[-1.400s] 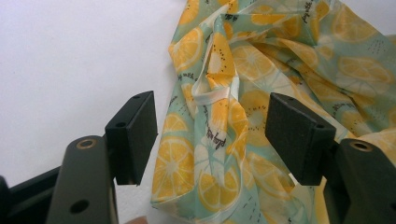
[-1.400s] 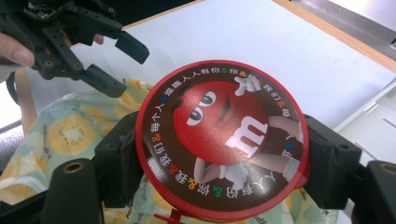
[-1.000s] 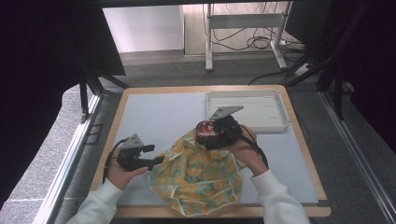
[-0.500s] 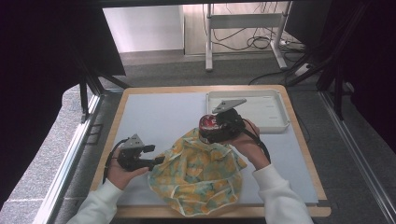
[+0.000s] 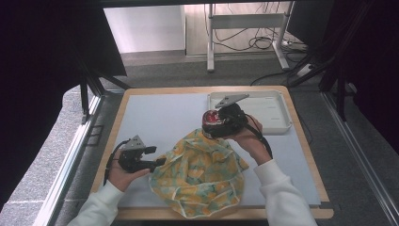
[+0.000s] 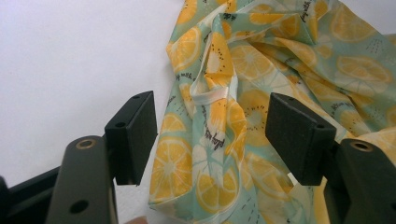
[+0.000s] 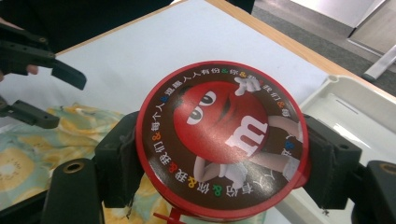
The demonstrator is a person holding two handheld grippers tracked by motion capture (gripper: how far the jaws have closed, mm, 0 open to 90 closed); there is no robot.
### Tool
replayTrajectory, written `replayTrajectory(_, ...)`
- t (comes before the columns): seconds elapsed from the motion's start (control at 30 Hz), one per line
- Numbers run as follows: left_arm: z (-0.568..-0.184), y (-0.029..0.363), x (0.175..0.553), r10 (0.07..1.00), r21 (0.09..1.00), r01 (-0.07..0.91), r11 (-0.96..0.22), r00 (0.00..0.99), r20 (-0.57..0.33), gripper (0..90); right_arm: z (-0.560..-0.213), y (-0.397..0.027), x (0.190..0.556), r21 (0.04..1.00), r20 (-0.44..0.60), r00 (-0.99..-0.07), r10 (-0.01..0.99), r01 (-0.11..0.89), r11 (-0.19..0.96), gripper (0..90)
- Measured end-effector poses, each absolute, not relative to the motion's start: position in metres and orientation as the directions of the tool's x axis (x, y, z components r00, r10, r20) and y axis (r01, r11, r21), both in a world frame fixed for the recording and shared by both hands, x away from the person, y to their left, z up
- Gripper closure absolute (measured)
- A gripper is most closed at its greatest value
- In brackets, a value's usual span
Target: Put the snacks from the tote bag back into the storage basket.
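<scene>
Broadly, the pale grey worktop with a light wooden edge (image 5: 155,117) carries everything, and the crumpled yellow-and-teal cloth printed with lemon slices (image 5: 204,176) sprawls over its near middle, partly over the front edge. Next in size is the shallow white plastic tray (image 5: 273,110) at the far right corner, which looks bare where it is visible.

Judging by the layout, the step in hand is moving the round red-and-brown candy tin with a cartoon lid (image 7: 223,140): it is lifted above the far edge of the cloth, between cloth and tray. The next move probably calls for carrying it level either to the tray or onto the cloth and setting it down flat before letting go; which of the two cannot be told.

The right gripper (image 5: 221,123) has its jaws spread wide yet clamped on the tin, one pad on each side of the rim, lid facing the camera. The left gripper (image 5: 157,161) sits at the cloth's left edge with jaws released and well apart; a white-hemmed fold of fabric lies between the pads without either pressing on it.
</scene>
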State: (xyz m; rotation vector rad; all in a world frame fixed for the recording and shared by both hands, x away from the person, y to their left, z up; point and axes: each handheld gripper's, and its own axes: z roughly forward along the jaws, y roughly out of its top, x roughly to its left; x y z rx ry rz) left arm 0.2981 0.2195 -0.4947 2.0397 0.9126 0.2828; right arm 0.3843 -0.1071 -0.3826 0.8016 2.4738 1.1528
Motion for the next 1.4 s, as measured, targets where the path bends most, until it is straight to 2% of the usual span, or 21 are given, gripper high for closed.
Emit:
replayTrajectory(0.93,-0.496,0.219,0.299,0.694,0.783,0.505,-0.363,0.708,-0.135,34.6,-0.385,-0.126,0.425,0.772,-0.020,-0.743,0.669,0.414,0.483,25.4)
replayTrajectory(1.4,-0.496,0.219,0.299,0.692,0.782,0.506,-0.363,0.709,-0.137,34.6,-0.400,-0.129,0.451,0.753,-0.020,-0.706,0.708,0.455,0.475,25.4)
